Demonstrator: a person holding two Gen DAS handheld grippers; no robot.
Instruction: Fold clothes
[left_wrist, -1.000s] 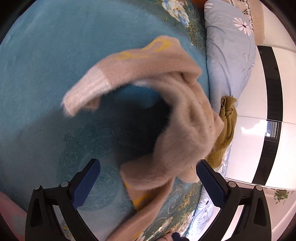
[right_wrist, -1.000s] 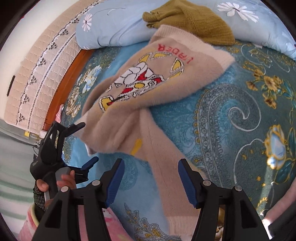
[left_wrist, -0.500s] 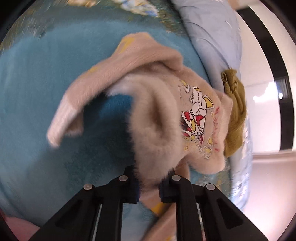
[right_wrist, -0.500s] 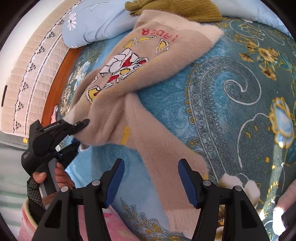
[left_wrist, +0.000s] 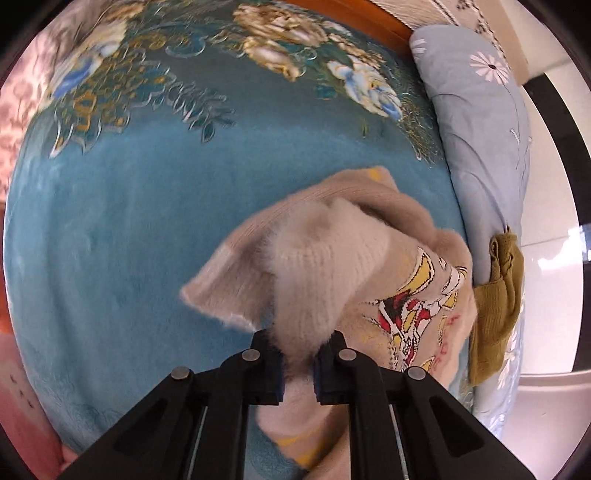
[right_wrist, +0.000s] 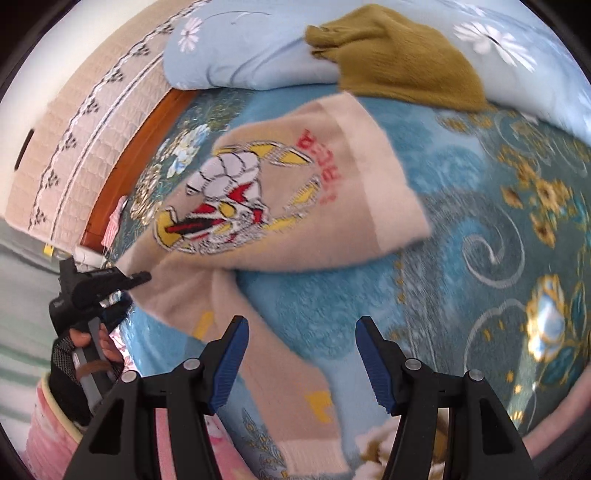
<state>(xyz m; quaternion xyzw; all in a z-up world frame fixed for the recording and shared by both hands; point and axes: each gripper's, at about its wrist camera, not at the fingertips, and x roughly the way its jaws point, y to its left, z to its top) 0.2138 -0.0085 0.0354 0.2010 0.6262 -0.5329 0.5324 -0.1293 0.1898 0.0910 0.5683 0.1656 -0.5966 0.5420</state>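
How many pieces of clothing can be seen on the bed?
2. The beige sweater lies on the blue blanket, one part pinched in the left gripper. The olive garment rests on the pillow. More may be hidden.

The sweater (left_wrist: 332, 266) is soft, fuzzy beige cloth with a stitched picture. The blanket (left_wrist: 129, 240) on the bed is plush teal cloth, a bit shiny. The pillow (left_wrist: 480, 122) is smooth light-blue cloth. The mustard top (right_wrist: 399, 59) is a ribbed knit. Each tool (right_wrist: 301, 354) is matt black plastic with blue ridged pads (right_wrist: 373, 362).
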